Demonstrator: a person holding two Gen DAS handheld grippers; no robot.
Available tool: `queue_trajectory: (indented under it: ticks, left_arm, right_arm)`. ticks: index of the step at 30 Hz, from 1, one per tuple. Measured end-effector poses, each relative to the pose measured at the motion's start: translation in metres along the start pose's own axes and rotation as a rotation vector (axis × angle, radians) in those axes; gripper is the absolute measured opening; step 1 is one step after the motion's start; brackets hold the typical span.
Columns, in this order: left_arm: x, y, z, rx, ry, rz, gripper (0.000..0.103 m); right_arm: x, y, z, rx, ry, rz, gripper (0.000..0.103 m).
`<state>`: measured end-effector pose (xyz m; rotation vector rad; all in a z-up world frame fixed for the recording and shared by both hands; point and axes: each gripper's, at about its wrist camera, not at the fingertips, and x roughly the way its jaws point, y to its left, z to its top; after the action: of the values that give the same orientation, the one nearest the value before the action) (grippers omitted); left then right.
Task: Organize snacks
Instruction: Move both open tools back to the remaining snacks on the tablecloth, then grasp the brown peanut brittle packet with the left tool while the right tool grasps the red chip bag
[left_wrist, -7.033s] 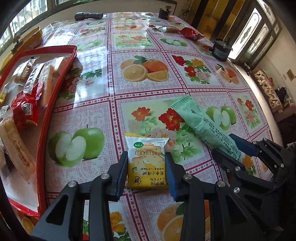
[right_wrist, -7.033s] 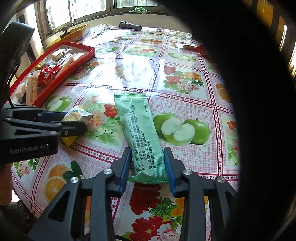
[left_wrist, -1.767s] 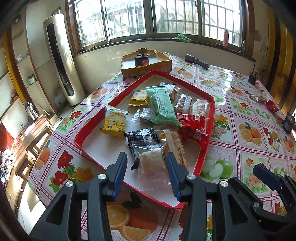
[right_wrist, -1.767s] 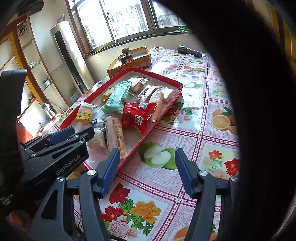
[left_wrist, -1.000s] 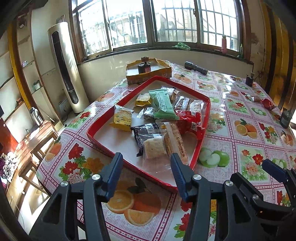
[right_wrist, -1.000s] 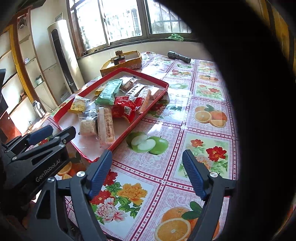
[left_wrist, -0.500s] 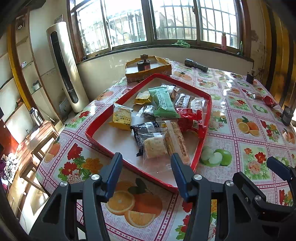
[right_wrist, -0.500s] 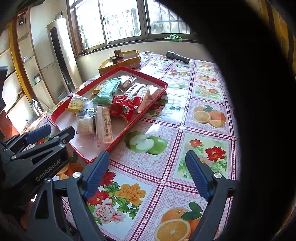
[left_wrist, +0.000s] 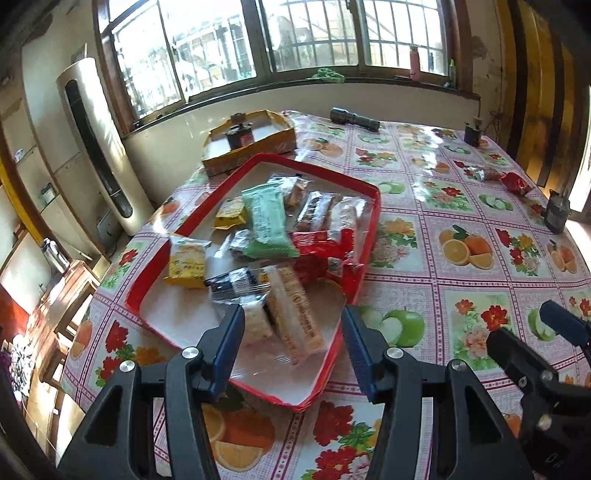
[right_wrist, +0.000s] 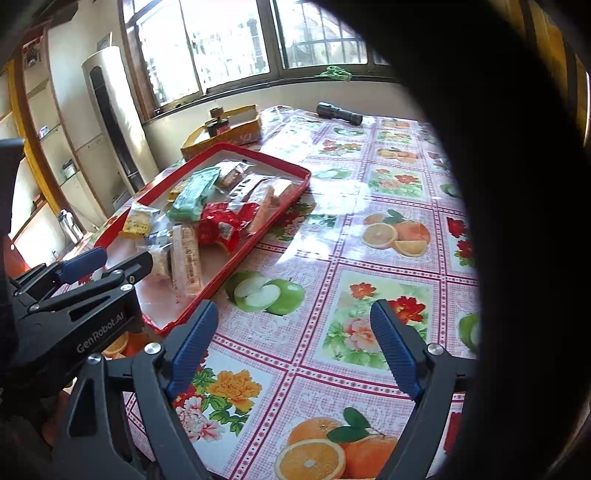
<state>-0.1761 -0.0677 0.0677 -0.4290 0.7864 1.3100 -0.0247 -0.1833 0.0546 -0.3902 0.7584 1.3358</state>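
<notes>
Both grippers are matte black plastic linkages with triangular cut-outs, joined by round silver screws. The left gripper (left_wrist: 293, 345) carries two smooth blue fingers (left_wrist: 229, 341), and its side bears white lettering "GenRobot.AI". The right gripper (right_wrist: 293, 343) has blue pads (right_wrist: 192, 349) with fine ribbing across their faces.

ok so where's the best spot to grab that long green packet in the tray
Probably the long green packet's near crimped end, which lies on top of the pile by the red packet. Come from above, gripper across its narrow width: it is flat, and neighbours crowd its long sides.
</notes>
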Motion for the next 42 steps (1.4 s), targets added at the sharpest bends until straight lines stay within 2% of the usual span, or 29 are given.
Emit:
queue_trajectory:
  ticks: [2, 5, 9, 13, 16, 20, 22, 25, 28, 30, 33, 37, 40, 42]
  left_arm:
    - [0.002, -0.013, 0.011, 0.034, -0.004, 0.005, 0.054]
    - [0.005, -0.031, 0.033, 0.068, -0.004, 0.001, 0.054]
    - [0.018, -0.055, 0.083, 0.096, 0.035, -0.061, 0.054]
    - [0.035, -0.085, 0.135, 0.137, 0.026, -0.09, 0.054]
    - [0.059, -0.104, 0.169, 0.134, 0.058, -0.132, 0.054]
    - [0.094, -0.135, 0.201, 0.179, 0.073, -0.103, 0.054]
    - [0.112, -0.147, 0.212, 0.199, 0.084, -0.092, 0.054]
    - [0.139, -0.162, 0.228, 0.204, 0.111, -0.093, 0.054]
    - [0.159, -0.177, 0.237, 0.205, 0.132, -0.103, 0.054]
    - [0.17, -0.193, 0.239, 0.231, 0.151, -0.143, 0.054]
    - [0.18, -0.218, 0.243, 0.257, 0.178, -0.203, 0.054]
    - [0.182, -0.234, 0.248, 0.249, 0.166, -0.228, 0.054]
    - [0.187, -0.239, 0.247, 0.263, 0.164, -0.212, 0.054]
    - [0.193, -0.243, 0.248, 0.269, 0.168, -0.199, 0.054]
  right_arm:
    - [-0.002, -0.021, 0.011, 0.036, 0.006, 0.0, 0.085]
    - [-0.008, -0.061, 0.036, 0.074, -0.028, -0.076, 0.085]
    - [-0.009, -0.129, 0.085, 0.157, -0.039, -0.166, 0.085]
    - [0.003, -0.198, 0.141, 0.216, -0.019, -0.292, 0.085]
    - [0.023, -0.243, 0.177, 0.305, -0.007, -0.326, 0.085]
    - [0.083, -0.284, 0.212, 0.367, 0.097, -0.315, 0.085]
    - [0.117, -0.297, 0.22, 0.355, 0.154, -0.375, 0.085]
    - [0.15, -0.319, 0.221, 0.383, 0.218, -0.412, 0.085]
    - [0.177, -0.329, 0.213, 0.38, 0.313, -0.38, 0.085]
    - [0.185, -0.317, 0.206, 0.298, 0.374, -0.335, 0.085]
    - [0.177, -0.291, 0.196, 0.231, 0.421, -0.148, 0.084]
    - [0.158, -0.295, 0.207, 0.232, 0.333, -0.164, 0.085]
    - [0.162, -0.311, 0.213, 0.235, 0.335, -0.196, 0.085]
    - [0.166, -0.319, 0.214, 0.254, 0.336, -0.176, 0.085]
